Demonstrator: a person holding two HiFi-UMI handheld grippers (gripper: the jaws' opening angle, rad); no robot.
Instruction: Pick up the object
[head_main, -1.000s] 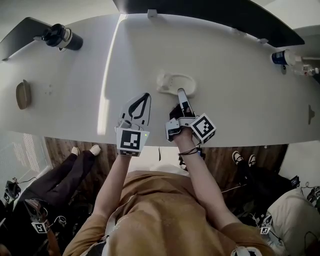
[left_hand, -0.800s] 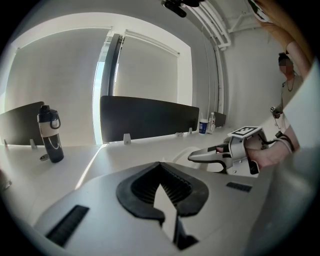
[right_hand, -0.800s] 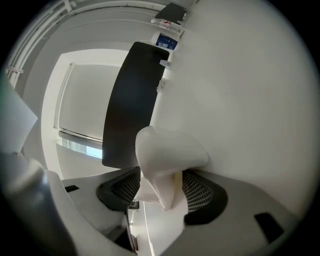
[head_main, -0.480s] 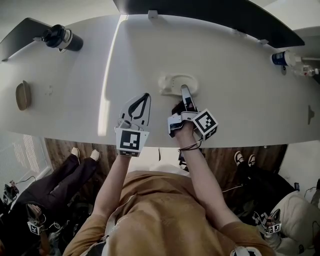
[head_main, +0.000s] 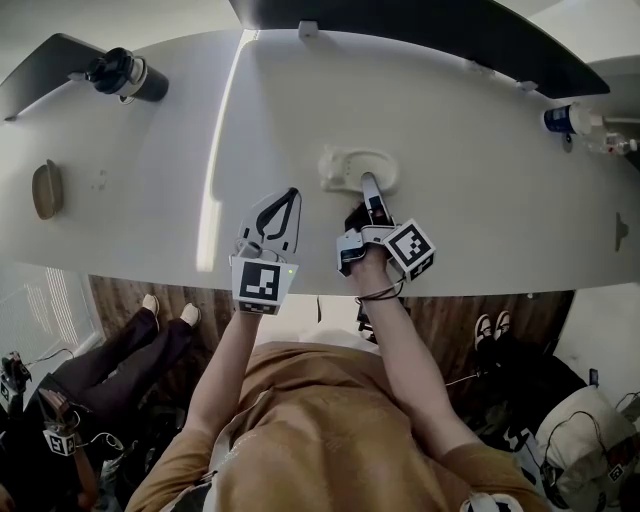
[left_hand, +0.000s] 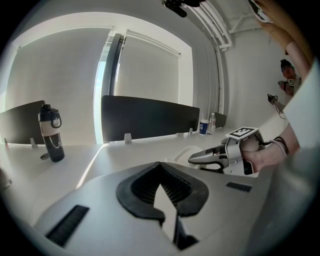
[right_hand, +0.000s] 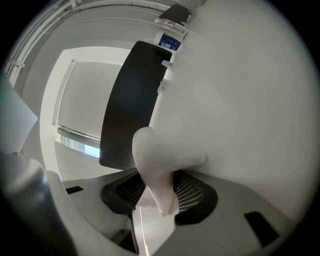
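On table (head_main: 480, 170), right gripper (head_main: 368, 184) jaws had just been closing, gripping white object (head_main: 352, 163); left gripper (head_main: 292, 192) jaws were together, empty.

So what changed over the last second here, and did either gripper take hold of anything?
The right gripper moved a little forward to the white object, and its jaws have just been closing. The object's rim is now between them, and the pads appear to be on it. The left gripper stayed put, jaws together and empty. The object is still on the table, and the bottle did not move.
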